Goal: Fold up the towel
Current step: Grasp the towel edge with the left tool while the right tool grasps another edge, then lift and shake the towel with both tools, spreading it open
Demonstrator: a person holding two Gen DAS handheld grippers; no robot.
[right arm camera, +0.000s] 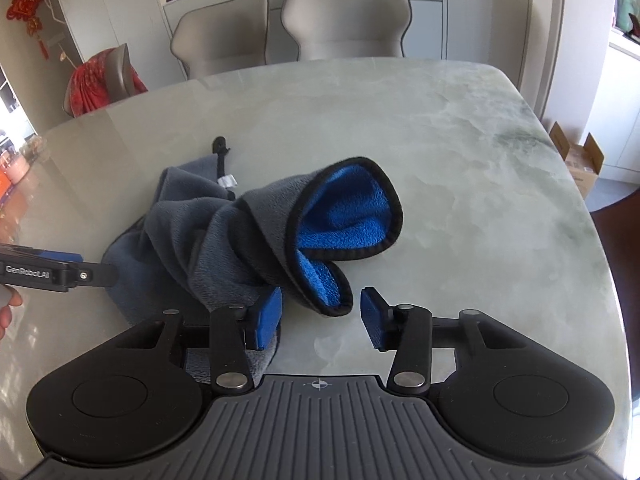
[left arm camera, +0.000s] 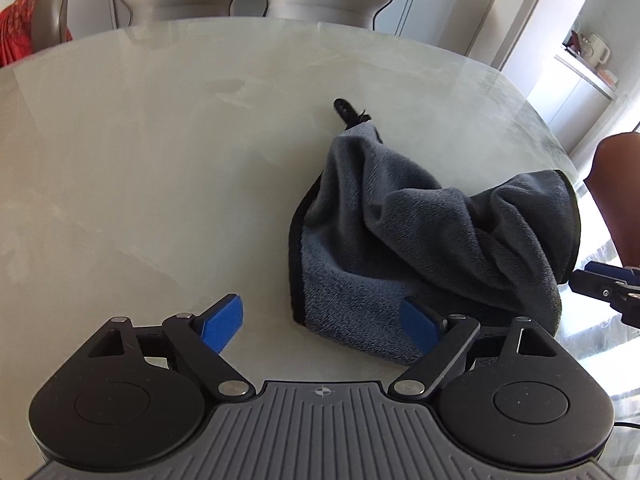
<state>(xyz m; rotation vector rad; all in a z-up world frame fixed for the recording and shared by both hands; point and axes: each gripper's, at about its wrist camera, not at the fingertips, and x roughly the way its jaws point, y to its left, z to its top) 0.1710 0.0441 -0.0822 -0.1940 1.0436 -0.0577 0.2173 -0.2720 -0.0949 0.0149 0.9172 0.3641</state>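
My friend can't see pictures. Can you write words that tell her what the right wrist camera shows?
A crumpled grey towel with a bright blue inside lies on a pale marble table. The right gripper waits with jaws open at its black-trimmed edge, and the left gripper reaches in from the left.

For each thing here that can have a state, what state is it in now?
Towel: crumpled in a heap on the table, not folded, blue inner side showing at one curled edge.
Hanging loop: lying flat on the table.
Left gripper: jaws open, holding nothing.
Right gripper: jaws open, at the towel's near edge, not gripping.
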